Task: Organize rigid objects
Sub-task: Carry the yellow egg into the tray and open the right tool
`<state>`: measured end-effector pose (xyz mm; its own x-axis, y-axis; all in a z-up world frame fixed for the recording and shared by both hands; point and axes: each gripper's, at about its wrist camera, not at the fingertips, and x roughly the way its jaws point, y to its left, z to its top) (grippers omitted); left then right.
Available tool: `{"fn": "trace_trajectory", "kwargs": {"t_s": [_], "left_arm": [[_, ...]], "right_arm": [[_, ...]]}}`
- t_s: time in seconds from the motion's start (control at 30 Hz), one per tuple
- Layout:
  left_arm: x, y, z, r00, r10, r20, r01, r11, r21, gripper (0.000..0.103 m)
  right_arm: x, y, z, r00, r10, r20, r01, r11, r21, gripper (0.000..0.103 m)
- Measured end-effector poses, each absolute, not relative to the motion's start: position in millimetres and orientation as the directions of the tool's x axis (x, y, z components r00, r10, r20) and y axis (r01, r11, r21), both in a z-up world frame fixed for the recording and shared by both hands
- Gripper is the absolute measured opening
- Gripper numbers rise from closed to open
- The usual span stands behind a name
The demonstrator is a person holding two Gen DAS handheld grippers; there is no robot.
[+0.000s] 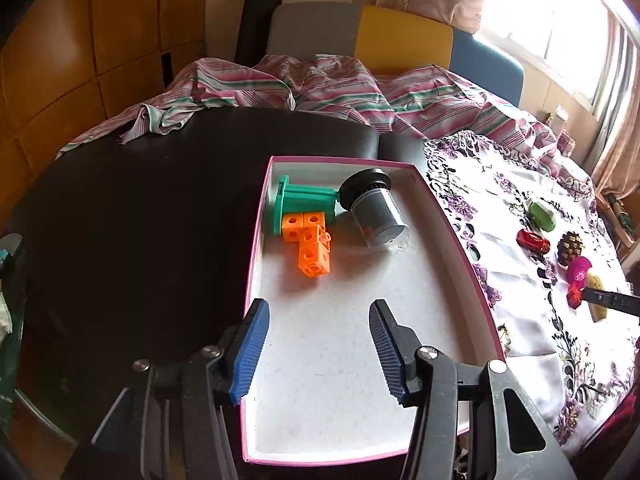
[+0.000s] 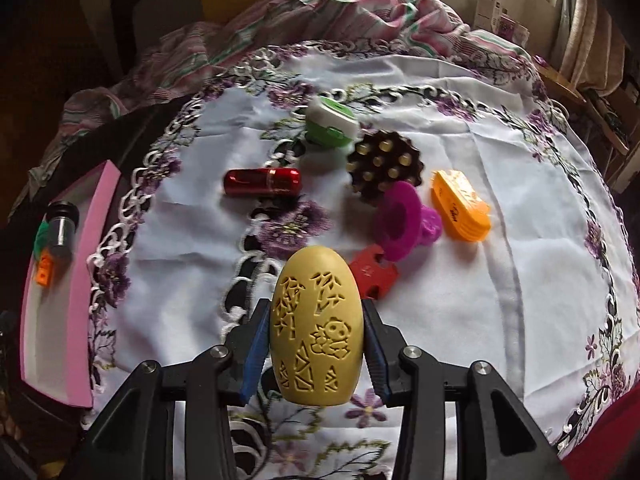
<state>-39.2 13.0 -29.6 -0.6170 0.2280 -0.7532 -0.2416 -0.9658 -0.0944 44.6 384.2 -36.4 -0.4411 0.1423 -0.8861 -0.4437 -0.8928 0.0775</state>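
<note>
A pink-rimmed white box holds a green spool, orange linked cubes and a black-capped jar. My left gripper hangs open above the box's bare near floor. My right gripper is shut on a yellow carved egg, held above the embroidered cloth. On the cloth lie a red tube, a green-and-white case, a brown studded disc, a magenta piece, an orange ribbed piece and a red flat piece.
The dark round table lies left of the box. Striped bedding is bunched at the table's far edge, with chairs and a bright window behind. The box sits at the far left of the right wrist view.
</note>
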Motion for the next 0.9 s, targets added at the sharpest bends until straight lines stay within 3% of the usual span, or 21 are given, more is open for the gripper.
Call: {"fn": "trace_trajectory", "kwargs": {"t_s": [0.4,0.9], "left_arm": [[-37.3,2.1,-32.0,-0.611,0.231,-0.758,-0.220,-0.968,-0.117,0.053],[-37.0,-29.7,-38.3,-0.614,0.199,-0.764,-0.136,-0.980,-0.146,0.053]], "right_arm": [[-14.8,270.5,-7.5,-0.561,-0.067,-0.825,-0.146,-0.973,0.179,0.043],[-102.3,147.6,-47.0,-0.437,-0.244,-0.865,0.084,-0.969,0.231,0.043]]}}
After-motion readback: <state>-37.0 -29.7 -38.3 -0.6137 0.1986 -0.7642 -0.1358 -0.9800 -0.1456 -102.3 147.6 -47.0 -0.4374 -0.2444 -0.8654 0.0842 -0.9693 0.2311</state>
